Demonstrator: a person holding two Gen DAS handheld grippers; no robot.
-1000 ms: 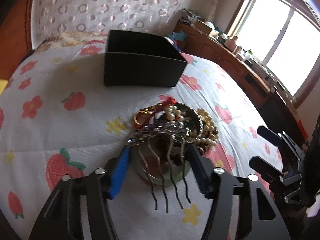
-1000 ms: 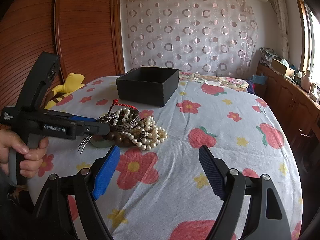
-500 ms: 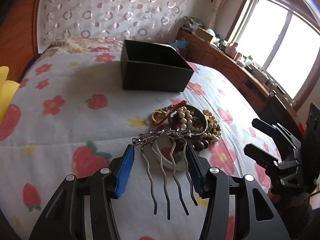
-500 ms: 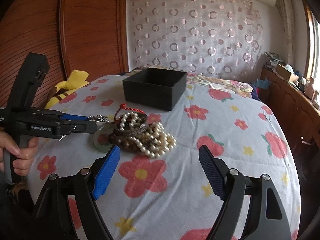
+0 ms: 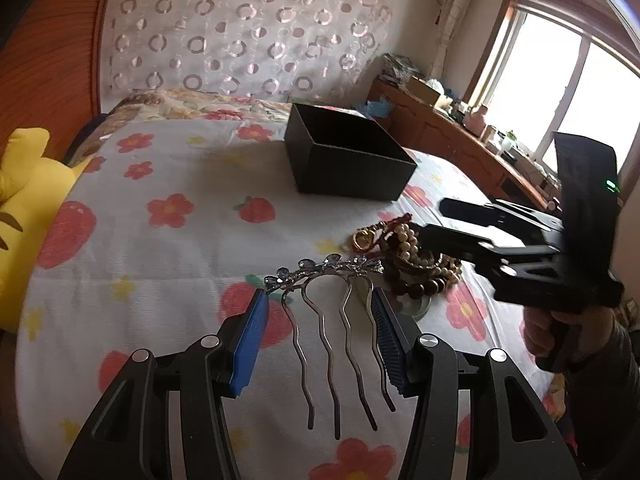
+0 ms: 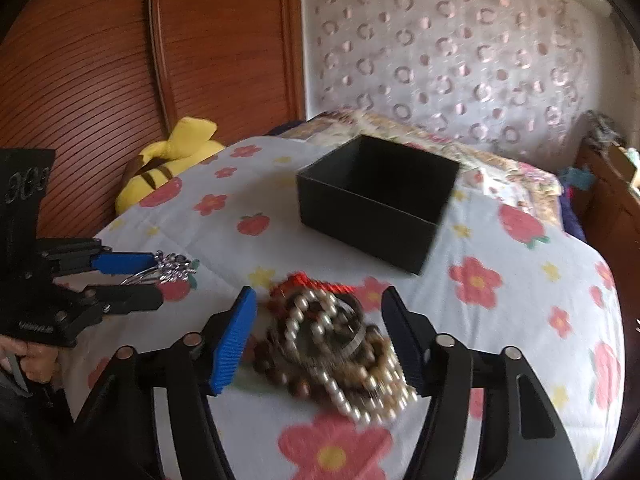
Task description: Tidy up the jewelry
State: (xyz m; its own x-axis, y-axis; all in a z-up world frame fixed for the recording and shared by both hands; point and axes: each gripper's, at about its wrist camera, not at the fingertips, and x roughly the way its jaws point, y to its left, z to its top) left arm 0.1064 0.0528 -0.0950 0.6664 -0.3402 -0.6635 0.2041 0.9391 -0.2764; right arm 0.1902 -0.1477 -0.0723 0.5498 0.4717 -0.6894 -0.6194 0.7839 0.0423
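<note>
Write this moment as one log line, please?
left gripper: shut on hair comb, lifted | right gripper: open over bead pile | black box: open, apart from pile

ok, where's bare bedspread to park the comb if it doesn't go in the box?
Bare floral bedspread lies left of the open black box, between it and the yellow plush toy. Also between the box and the heap of pearl and brown bead jewelry. Crowded: that heap, where the right tool hovers. The left tool holds the silver hair comb.

Home bedroom; floral bedspread, plush toy, curtain.
</note>
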